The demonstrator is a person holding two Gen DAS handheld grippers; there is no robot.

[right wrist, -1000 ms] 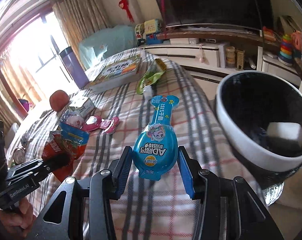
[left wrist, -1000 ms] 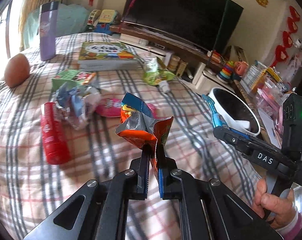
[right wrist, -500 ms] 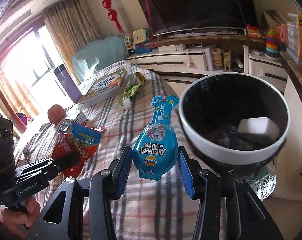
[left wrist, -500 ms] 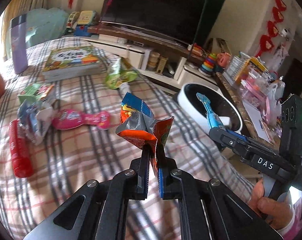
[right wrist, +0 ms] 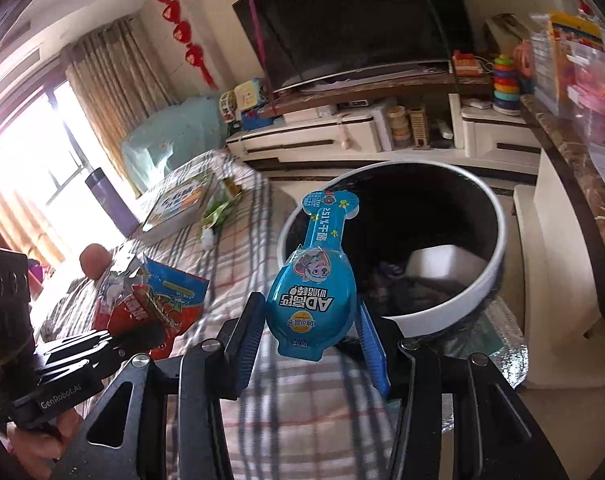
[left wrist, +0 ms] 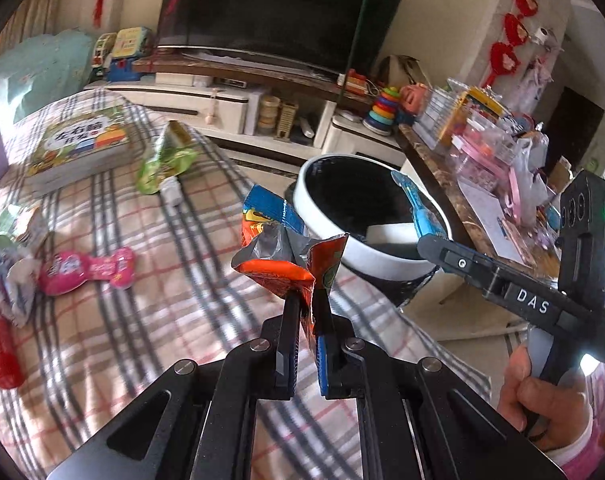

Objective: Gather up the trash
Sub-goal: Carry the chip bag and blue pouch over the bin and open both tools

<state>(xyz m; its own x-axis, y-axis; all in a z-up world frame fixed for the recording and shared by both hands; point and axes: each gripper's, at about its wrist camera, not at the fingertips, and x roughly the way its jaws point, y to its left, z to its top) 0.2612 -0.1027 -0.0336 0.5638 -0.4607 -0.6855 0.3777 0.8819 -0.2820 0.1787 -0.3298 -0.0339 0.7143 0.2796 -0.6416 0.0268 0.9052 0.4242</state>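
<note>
My left tool (left wrist: 306, 308) pinches the orange snack wrapper (left wrist: 280, 258) at frame centre, my right tool (right wrist: 308, 322) clamps the blue cheese-stick packet (right wrist: 316, 300), both beside the white-rimmed bin (right wrist: 498, 240).

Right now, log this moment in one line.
left claw: shut on snack bag | right claw: shut on blue wrapper | bin: ahead, nothing dropped yet

two grippers (left wrist: 305, 300) (right wrist: 308, 322), one bin (left wrist: 322, 168), one book (left wrist: 76, 144), one television (left wrist: 278, 8)
</note>
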